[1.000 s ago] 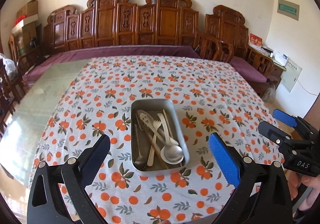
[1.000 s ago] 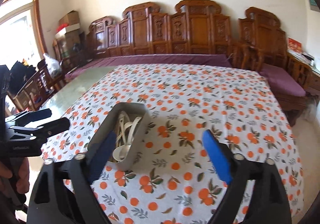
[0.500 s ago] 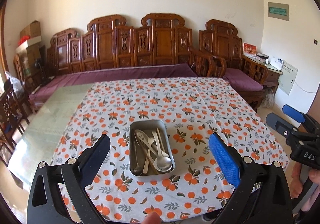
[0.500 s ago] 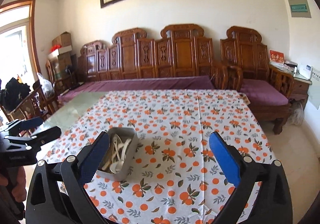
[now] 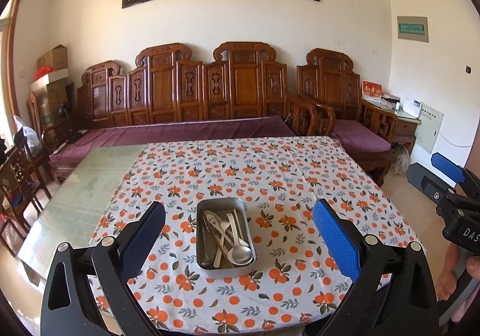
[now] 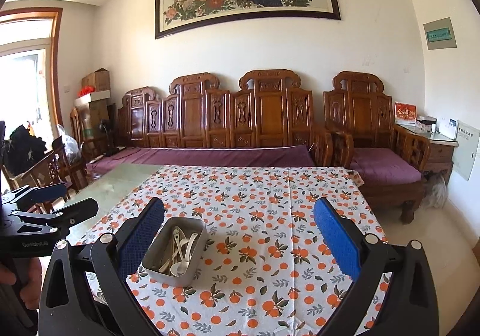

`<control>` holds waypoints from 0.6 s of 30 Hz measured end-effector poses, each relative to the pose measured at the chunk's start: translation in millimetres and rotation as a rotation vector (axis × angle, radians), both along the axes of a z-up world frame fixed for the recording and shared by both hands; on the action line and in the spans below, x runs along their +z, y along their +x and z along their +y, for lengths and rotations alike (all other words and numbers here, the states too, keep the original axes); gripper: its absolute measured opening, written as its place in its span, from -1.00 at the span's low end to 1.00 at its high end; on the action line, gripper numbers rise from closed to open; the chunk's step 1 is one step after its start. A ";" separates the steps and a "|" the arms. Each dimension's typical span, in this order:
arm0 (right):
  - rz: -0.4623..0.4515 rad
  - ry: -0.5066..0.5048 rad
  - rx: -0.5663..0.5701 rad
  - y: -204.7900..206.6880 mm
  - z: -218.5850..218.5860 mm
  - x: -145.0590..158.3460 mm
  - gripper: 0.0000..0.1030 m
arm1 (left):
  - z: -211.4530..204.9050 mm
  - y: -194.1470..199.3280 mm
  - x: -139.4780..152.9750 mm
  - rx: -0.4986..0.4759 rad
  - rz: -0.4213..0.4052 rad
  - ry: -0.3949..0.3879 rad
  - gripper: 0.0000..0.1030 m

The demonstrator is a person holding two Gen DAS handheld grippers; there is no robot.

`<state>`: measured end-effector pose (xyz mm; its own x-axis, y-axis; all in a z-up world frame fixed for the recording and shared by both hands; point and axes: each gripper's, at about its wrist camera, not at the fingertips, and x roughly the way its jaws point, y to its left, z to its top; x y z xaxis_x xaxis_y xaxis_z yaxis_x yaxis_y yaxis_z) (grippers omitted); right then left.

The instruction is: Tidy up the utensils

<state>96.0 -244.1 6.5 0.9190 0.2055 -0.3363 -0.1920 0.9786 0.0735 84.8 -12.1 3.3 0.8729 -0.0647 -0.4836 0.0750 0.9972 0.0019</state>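
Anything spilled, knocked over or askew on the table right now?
Nothing spilled or tipped. The metal tray sits flat on the tablecloth, utensils all inside but crossed in a loose heap. The cloth leaves the table's left strip bare. Both grippers are open and empty.

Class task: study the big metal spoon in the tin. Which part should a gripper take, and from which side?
Probably the handle, from above. The spoon lies flat in the tin, its bowl against the near wall, its handle slanting away across other utensils. The tin's walls block a sideways approach, and the rounded bowl gives fingers little to pinch. Both grippers are open and clear of it.
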 end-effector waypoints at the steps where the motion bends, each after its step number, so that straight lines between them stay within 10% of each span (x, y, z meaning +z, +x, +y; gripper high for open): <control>1: 0.000 0.001 0.001 -0.5 -0.7 0.5 0.95 | -0.1 -0.9 0.8 0.002 -0.003 0.000 0.85; 18: 0.002 0.000 0.001 0.6 -2.3 1.0 0.95 | 0.6 -5.9 4.4 0.013 -0.023 -0.013 0.85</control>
<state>96.6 -246.4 7.6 0.9184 0.2062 -0.3377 -0.1925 0.9785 0.0741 78.9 -11.5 7.6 0.8844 -0.0597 -0.4629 0.0622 0.9980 -0.0098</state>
